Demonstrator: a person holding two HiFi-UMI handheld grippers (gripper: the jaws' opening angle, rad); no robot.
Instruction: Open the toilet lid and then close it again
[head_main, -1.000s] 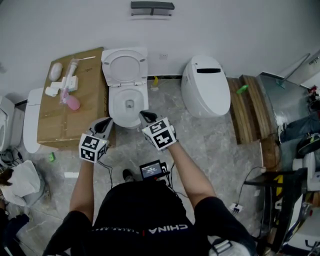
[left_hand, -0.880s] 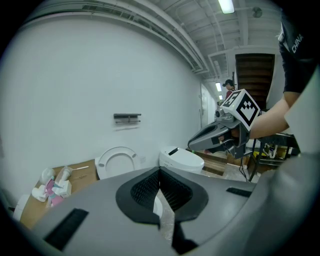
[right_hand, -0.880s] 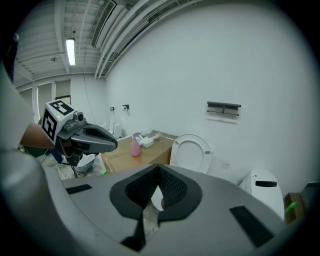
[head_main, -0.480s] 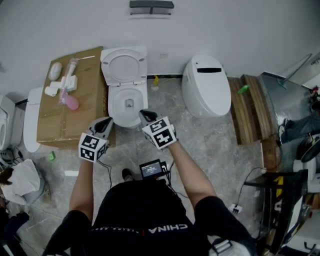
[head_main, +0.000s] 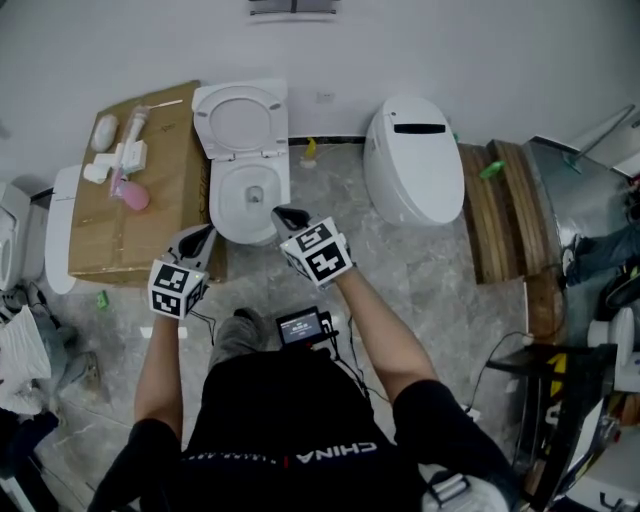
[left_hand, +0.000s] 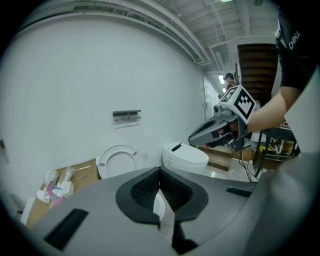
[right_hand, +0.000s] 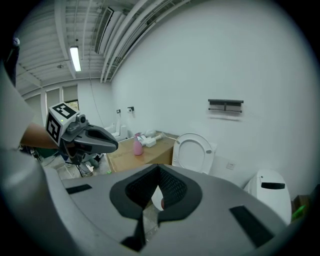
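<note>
The white toilet stands against the wall with its lid raised upright. The bowl is open below it. My left gripper hovers at the bowl's front left, shut and empty. My right gripper is over the bowl's front right rim, also shut with nothing in it. In the left gripper view the raised lid shows past my closed jaws, and the right gripper hangs at the right. The right gripper view shows the lid ahead and the left gripper at the left.
A second white toilet with its lid down stands to the right. A cardboard box with a pink bottle and white parts sits left of the bowl. Wooden boards lie further right. Cables run over the floor.
Both grippers have edged forward toward the toilet bowl, and the person has stepped closer. The lid stays raised and both grippers stay shut.
</note>
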